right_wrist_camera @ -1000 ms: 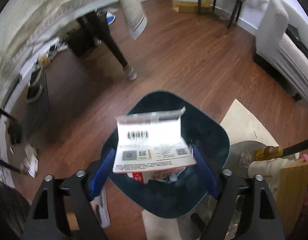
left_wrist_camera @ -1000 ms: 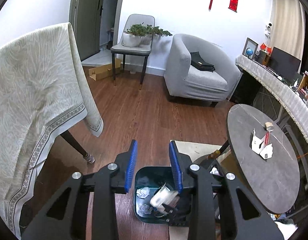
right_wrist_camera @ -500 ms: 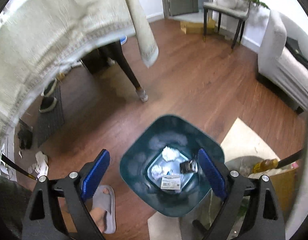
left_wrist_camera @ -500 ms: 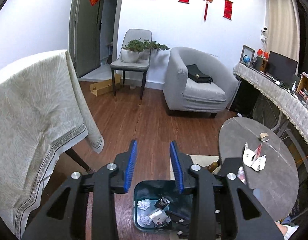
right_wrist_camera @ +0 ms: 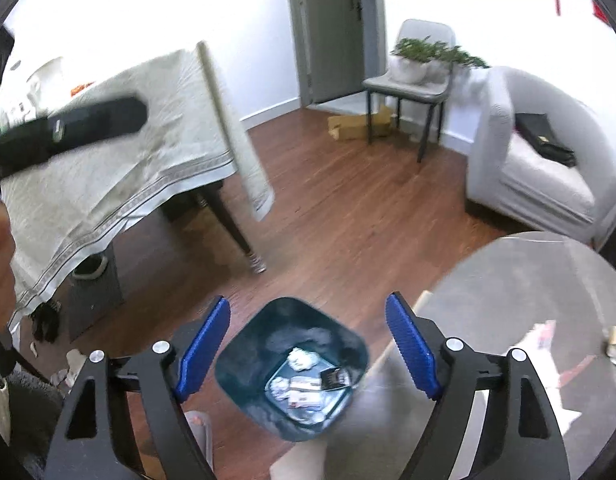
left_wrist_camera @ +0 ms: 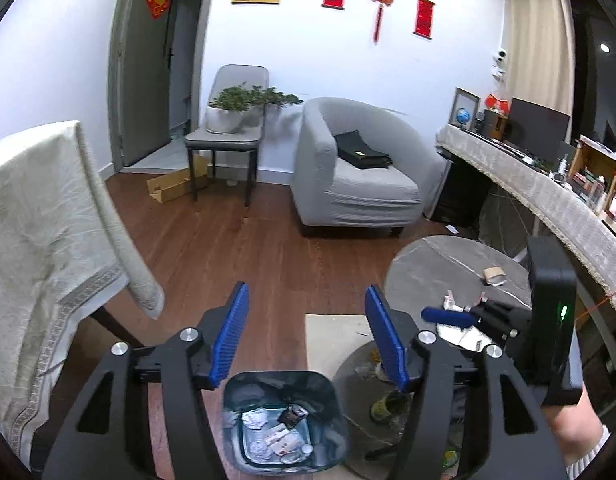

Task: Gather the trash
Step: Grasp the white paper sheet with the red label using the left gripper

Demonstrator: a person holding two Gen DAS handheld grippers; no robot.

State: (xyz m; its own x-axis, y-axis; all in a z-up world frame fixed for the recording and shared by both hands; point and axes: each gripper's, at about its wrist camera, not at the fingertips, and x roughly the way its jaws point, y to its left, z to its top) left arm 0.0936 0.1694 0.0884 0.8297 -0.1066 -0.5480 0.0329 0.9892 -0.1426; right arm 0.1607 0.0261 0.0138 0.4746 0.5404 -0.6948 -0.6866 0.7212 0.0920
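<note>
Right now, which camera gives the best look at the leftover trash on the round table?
The left wrist view: the torn white packaging is sharp, though the right tool partly covers it. The right wrist view shows it blurred.

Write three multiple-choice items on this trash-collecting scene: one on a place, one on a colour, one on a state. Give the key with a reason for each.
1. Where does the bin stand?
A. On the wood floor beside the round table
B. On the armchair
C. On the cloth-covered table

2. What colour are the gripper pads?
A. Red
B. Blue
C. Green

3. What state is the right gripper in?
A. Shut on a carton
B. Shut on nothing
C. Open, holding nothing

Key: 1 A, the left wrist view shows the bin on the floor next to the round table. 2 B, both views show blue pads. 3 C, its fingers stand wide apart with only the bin seen between them.
</note>
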